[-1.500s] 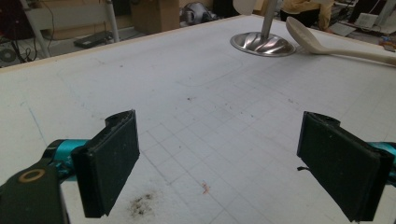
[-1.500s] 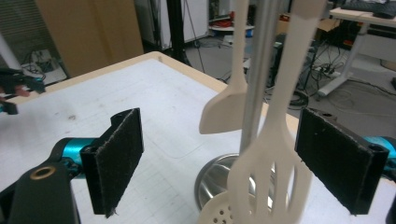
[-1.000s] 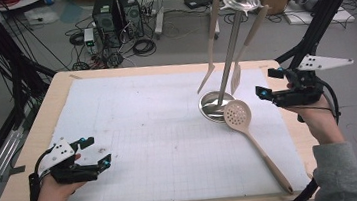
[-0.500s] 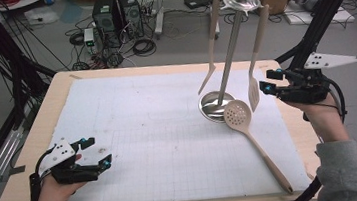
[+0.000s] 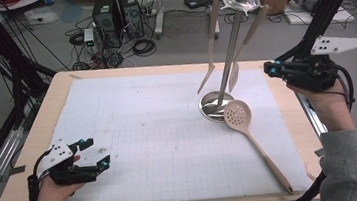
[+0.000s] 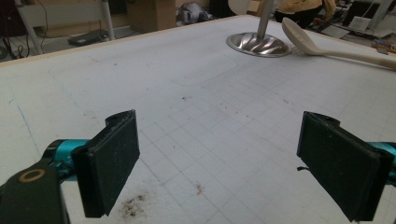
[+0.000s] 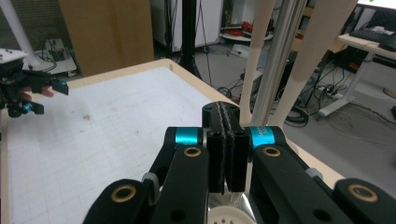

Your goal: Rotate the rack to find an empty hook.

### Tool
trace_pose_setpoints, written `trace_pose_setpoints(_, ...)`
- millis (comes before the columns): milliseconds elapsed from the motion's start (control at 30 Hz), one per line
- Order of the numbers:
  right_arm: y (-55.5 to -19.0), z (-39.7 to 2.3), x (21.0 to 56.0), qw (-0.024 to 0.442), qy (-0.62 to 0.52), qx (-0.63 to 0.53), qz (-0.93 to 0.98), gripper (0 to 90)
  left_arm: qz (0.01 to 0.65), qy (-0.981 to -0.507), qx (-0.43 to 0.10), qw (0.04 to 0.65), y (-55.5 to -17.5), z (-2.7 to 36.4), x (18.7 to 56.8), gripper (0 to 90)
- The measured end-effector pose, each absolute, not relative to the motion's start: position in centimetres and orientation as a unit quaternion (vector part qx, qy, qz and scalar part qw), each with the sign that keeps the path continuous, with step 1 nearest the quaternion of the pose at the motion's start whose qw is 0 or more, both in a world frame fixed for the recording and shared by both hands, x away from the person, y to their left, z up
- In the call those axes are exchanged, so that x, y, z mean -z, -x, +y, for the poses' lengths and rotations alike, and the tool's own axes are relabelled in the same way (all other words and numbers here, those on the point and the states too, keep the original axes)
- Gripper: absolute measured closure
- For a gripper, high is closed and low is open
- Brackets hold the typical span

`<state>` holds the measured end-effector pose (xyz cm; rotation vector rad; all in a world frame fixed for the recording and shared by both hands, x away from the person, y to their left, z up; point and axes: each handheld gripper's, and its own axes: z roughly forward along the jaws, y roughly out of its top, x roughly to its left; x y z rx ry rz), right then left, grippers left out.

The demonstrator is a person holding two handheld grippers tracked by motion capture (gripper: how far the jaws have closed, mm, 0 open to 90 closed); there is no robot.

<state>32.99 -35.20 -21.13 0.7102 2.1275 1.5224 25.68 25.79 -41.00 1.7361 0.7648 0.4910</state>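
A metal utensil stand (image 5: pixel 217 107) rises from its round base at the right of the white mat. Two pale wooden utensils (image 5: pixel 210 57) hang from its top. A slotted wooden spoon (image 5: pixel 238 115) lies on the mat beside the base, its handle running toward the front right corner. My right gripper (image 5: pixel 268 68) is held above the table's right edge, right of the stand; its jaws have just been closing and are shut (image 7: pixel 226 140) with nothing between them. My left gripper (image 5: pixel 97 151) rests at the front left, open (image 6: pixel 219 158) over bare mat, and it shows far off as the left gripper (image 7: pixel 49 98).
The gridded mat (image 5: pixel 144 129) covers most of the wooden table (image 5: pixel 24 187). Some dark crumbs (image 6: pixel 133 205) lie on it close to the left jaws. Computer towers (image 5: pixel 114 11) and cables sit on the floor beyond the far edge. Black frame struts (image 5: pixel 328 9) slant behind the right hand.
My right gripper has risen beside the stand and its jaws have gone from wide apart to shut. The hanging utensil nearest it swayed right, then back. The left gripper kept still.
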Motion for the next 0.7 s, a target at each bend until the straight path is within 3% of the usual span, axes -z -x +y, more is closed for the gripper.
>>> trace_pose_setpoints(700, -37.5, -37.4, 15.7, 0.241, -0.278, -0.569, 0.735, 89.6, 0.334, -0.726, -0.202, 0.567, -25.4, 26.6, 41.0, 13.4)
